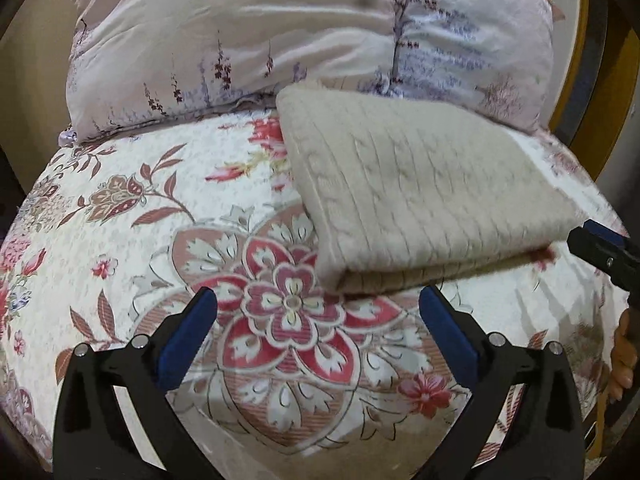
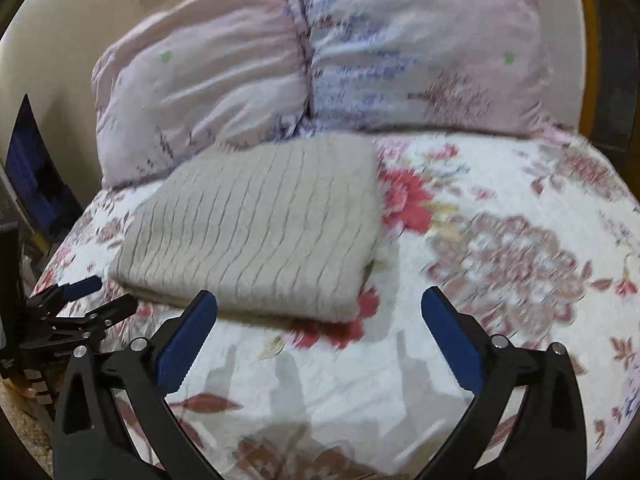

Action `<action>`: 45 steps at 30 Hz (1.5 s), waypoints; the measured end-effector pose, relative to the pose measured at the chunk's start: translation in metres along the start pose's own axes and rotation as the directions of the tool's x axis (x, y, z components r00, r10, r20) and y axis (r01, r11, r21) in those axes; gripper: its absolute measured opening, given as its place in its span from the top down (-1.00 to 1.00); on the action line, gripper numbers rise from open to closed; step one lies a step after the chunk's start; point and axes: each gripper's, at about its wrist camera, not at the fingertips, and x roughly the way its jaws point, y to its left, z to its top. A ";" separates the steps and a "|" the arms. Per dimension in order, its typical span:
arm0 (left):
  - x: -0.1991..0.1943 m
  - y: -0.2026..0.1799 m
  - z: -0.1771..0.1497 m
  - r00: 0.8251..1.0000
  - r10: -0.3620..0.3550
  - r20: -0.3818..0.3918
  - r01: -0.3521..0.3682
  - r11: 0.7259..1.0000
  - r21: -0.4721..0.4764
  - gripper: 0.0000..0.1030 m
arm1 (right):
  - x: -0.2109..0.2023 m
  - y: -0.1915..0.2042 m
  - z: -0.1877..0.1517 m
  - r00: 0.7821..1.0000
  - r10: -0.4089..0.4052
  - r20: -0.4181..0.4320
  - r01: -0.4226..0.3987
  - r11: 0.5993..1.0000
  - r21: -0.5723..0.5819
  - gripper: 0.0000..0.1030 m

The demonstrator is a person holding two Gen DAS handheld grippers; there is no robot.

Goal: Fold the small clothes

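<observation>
Folded sweater (image 1: 420, 196) on bedspread (image 1: 140, 240) — just beyond left gripper (image 1: 318, 306), right gripper (image 2: 318, 306).

One folded beige cable-knit sweater (image 1: 424, 196), at twelve o'clock. Two floral pillows (image 2: 312, 60), at twelve o'clock beyond it. One floral bedspread (image 1: 132, 216). Two grippers: left gripper (image 1: 318, 300), right gripper (image 2: 319, 300).

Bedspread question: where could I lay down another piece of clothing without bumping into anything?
The floral bedspread lies bare to the left of the folded beige knit, below the pillows, and again in front of the knit. In the right wrist view, it is also open to the knit's right. It is crowded at the head, where the knit's far edge reaches the pillows.
</observation>
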 end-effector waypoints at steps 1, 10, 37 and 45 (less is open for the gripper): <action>0.001 -0.004 -0.001 1.000 0.014 -0.005 -0.014 1.000 0.013 -0.96 | 0.002 0.002 -0.002 1.000 -0.002 -0.011 0.001 1.000 -0.005 -0.97; 0.016 -0.015 -0.002 0.997 0.062 -0.055 -0.059 0.997 0.051 -0.96 | 0.020 0.021 -0.017 0.994 -0.060 -0.090 0.058 0.998 -0.034 -0.97; 0.020 -0.013 -0.001 0.998 0.032 -0.062 -0.030 0.999 0.031 -0.97 | 0.034 0.029 -0.025 0.975 -0.178 -0.132 0.170 0.983 -0.072 -0.97; 0.020 -0.013 -0.002 0.998 0.033 -0.062 -0.032 0.999 0.029 -0.97 | 0.034 0.029 -0.025 0.975 -0.178 -0.132 0.170 0.983 -0.073 -0.97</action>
